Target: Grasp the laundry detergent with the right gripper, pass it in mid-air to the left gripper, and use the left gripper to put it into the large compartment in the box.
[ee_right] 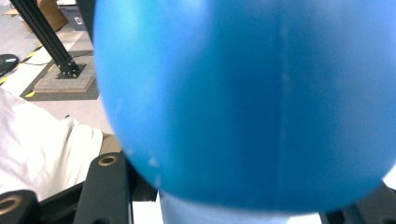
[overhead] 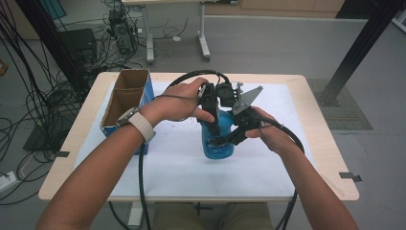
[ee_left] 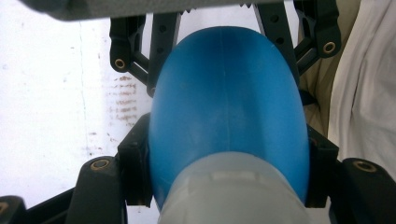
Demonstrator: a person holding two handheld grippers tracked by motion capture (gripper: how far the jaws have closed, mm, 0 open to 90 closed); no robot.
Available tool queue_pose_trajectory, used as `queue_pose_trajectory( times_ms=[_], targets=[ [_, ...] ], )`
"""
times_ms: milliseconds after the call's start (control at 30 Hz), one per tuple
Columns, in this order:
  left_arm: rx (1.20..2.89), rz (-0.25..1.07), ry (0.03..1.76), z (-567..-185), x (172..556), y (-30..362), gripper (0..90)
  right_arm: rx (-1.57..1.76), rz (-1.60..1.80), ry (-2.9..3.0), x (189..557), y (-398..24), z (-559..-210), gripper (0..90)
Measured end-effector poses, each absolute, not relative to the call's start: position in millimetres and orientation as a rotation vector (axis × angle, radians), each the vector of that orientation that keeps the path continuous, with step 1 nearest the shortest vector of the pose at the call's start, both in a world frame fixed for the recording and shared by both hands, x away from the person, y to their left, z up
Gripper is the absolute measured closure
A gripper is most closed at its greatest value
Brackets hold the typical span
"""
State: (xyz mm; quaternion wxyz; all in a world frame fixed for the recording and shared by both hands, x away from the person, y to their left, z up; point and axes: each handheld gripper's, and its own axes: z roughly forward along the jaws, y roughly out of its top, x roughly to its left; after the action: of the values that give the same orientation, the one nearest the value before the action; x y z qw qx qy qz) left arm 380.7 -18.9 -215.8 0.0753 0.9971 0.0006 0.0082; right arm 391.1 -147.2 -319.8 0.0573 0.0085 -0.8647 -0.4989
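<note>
Both clamped on the blue bottle (overhead: 218,139): left gripper (overhead: 214,128) and right gripper (overhead: 229,140) (mid-worktop (overhead: 306,96), cardboard box (overhead: 125,98) well apart, near the left edge).

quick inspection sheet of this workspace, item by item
surface: table with white sheet, small dark specks
job's things: blue bottle upright at centre, pale neck section seen in the left gripper view
clutter: open cardboard box at left
grippers: left gripper and right gripper both shut on blue bottle
cables: black cables trail off the near edge
surroundings: floor cables, desk legs, black frame post
</note>
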Motion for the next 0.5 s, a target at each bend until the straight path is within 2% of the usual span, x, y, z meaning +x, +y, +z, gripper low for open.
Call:
queue_pose_trajectory(
  times_ms=[500],
  targets=[
    [2.989,0.018,0.008,-216.4,380.8,-17.7,37.2,0.031,-1.503,-2.625,390.9,-146.0,-320.3,41.9]
  ],
)
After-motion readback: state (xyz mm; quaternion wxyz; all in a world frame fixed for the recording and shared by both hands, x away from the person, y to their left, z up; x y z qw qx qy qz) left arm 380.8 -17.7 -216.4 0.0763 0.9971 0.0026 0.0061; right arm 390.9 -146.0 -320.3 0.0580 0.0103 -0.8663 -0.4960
